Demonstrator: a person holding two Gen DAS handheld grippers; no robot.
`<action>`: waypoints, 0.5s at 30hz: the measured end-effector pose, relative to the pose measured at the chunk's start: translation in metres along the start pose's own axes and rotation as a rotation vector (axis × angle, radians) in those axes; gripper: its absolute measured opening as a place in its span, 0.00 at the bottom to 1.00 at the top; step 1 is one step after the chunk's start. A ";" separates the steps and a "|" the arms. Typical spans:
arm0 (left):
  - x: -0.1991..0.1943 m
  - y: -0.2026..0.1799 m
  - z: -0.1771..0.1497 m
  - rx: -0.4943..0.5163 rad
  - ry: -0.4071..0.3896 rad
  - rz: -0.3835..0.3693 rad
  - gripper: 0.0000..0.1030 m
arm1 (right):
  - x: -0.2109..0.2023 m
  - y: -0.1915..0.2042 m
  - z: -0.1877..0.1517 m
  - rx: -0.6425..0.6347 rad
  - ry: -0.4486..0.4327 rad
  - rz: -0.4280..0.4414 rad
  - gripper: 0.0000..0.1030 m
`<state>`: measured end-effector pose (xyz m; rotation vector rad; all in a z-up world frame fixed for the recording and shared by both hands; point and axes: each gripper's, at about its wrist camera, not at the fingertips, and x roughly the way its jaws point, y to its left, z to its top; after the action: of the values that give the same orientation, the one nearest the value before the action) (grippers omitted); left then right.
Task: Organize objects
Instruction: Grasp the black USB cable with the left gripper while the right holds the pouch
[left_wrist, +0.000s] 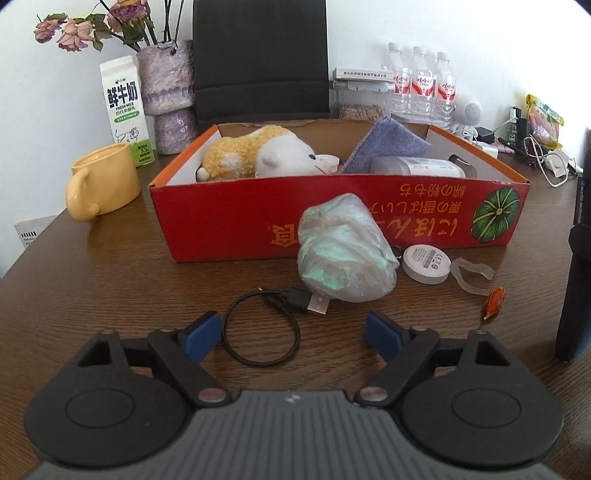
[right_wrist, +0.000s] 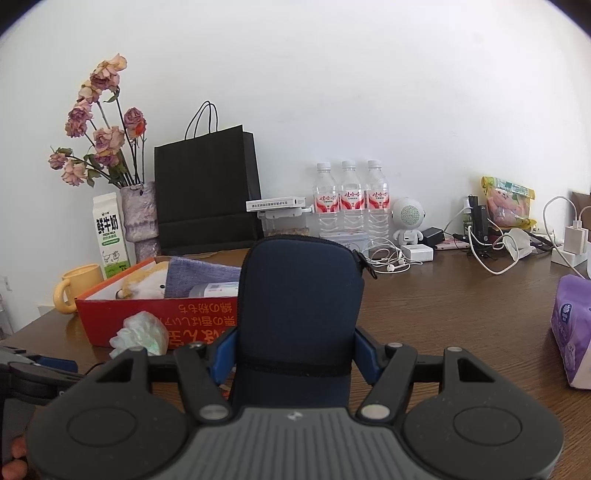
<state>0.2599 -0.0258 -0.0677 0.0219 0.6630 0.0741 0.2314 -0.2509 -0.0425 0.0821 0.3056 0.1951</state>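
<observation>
A red cardboard box (left_wrist: 236, 218) holds a plush toy (left_wrist: 258, 153), a purple cloth (left_wrist: 384, 146) and a white bottle (left_wrist: 417, 166). In front of it lie a crumpled iridescent bag (left_wrist: 345, 249), a black USB cable (left_wrist: 262, 328), a white round disc (left_wrist: 426, 264), a clear strap (left_wrist: 471, 275) and an orange candy (left_wrist: 495, 301). My left gripper (left_wrist: 293, 336) is open just above the cable loop. My right gripper (right_wrist: 295, 356) is shut on a navy zip pouch (right_wrist: 299, 306), held upright above the table right of the box (right_wrist: 159, 317).
A yellow mug (left_wrist: 101, 181), milk carton (left_wrist: 123, 107), flower vase (left_wrist: 168, 96) and black paper bag (right_wrist: 205, 192) stand behind the box. Water bottles (right_wrist: 351, 199), a small robot speaker (right_wrist: 408, 218), chargers and earphones (right_wrist: 391, 262) line the back right. A purple tissue pack (right_wrist: 572, 332) sits far right.
</observation>
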 end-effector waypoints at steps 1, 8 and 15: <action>0.001 0.001 0.000 -0.009 -0.002 0.003 0.79 | 0.000 0.000 0.000 -0.001 -0.001 0.003 0.62; 0.013 -0.001 0.010 -0.036 0.007 0.016 0.74 | -0.002 0.002 0.000 -0.004 -0.002 0.013 0.62; 0.005 0.005 0.010 -0.079 -0.029 -0.036 0.14 | -0.002 0.002 0.000 -0.004 -0.002 0.012 0.62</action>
<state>0.2700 -0.0200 -0.0631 -0.0650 0.6311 0.0657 0.2295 -0.2494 -0.0421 0.0803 0.3033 0.2078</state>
